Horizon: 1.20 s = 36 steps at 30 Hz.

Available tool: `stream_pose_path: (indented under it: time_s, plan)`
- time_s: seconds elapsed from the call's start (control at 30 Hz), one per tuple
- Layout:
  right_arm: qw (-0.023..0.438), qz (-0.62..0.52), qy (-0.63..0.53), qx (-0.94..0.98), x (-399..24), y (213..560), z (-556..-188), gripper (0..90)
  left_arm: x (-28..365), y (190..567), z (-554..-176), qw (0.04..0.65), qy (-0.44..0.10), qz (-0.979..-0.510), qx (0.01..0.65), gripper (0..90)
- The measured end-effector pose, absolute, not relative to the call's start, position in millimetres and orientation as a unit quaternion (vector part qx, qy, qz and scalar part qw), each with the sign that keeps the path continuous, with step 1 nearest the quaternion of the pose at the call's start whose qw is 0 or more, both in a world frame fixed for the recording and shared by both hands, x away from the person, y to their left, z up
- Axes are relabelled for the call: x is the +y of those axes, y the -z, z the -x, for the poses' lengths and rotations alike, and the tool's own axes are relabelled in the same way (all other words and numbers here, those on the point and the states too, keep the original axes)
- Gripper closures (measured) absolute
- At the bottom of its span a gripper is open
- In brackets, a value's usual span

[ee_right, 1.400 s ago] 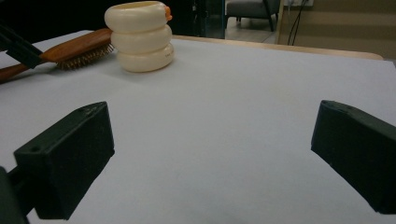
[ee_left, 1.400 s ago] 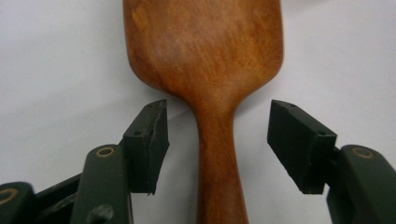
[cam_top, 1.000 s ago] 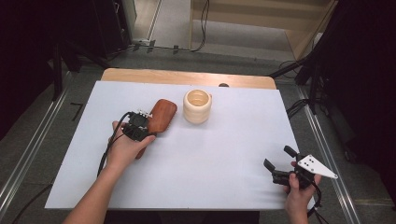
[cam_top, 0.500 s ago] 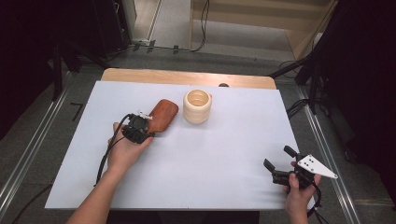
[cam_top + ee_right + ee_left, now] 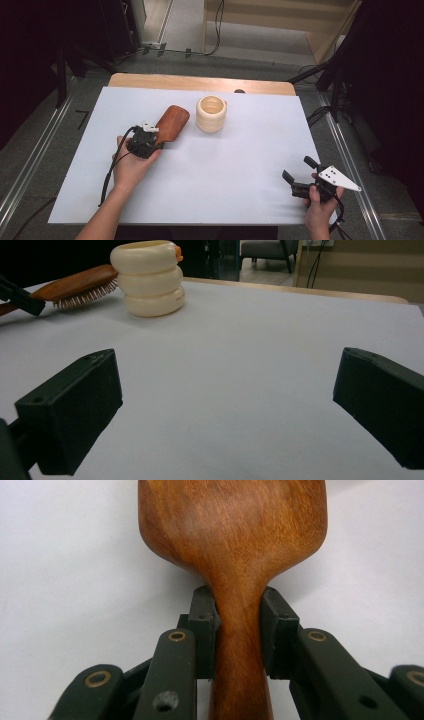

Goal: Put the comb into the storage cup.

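Left hand-held gripper (image 5: 239, 625) has just closed on wooden hairbrush (image 5: 171, 123) handle, left-centre of white tabletop (image 5: 250, 150); right hand-held gripper (image 5: 298, 176) open near right front corner, bare surface between.

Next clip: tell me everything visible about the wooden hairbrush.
The hairbrush looks like reddish-brown polished wood with a wide, rounded paddle head narrowing to a slim handle. It lies bristles-down on the white table, left of the cream ribbed holder and apart from it; the right gripper view shows its pale bristles. The left tool has just closed on its handle just below the head, pads pressing both sides.
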State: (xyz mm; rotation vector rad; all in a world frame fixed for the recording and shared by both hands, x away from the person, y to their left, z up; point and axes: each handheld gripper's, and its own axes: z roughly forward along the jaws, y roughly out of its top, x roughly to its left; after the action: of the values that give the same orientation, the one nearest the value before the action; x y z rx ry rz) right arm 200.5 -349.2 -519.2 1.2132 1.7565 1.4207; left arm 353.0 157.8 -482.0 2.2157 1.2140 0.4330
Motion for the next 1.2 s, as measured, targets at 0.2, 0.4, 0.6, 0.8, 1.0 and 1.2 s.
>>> stream_pose_path:
  time_s: [0.2,0.4,0.6,0.8,1.0,1.2]
  plan:
    - [0.284,-0.454,-0.531,0.657,-349,519,-201,0.0,161,476,-342,0.313,-0.178,-0.822,0.442,72.1]
    - [0.284,-0.452,-0.529,0.660,-348,519,-201,0.0,164,472,-330,0.346,-0.182,-0.807,0.443,72.1]
    - [0.280,-0.452,-0.526,0.663,-348,518,-201,0.0,171,470,-316,0.376,-0.185,-0.794,0.440,72.1]
    - [0.273,-0.448,-0.521,0.674,-345,516,-201,0.0,176,469,-301,0.397,-0.187,-0.787,0.433,72.1]
    - [0.258,-0.437,-0.516,0.690,-341,513,-202,0.0,182,471,-287,0.426,-0.192,-0.771,0.432,72.1]
    - [0.252,-0.427,-0.520,0.695,-331,503,-202,0.0,182,473,-279,0.447,-0.178,-0.765,0.429,72.1]
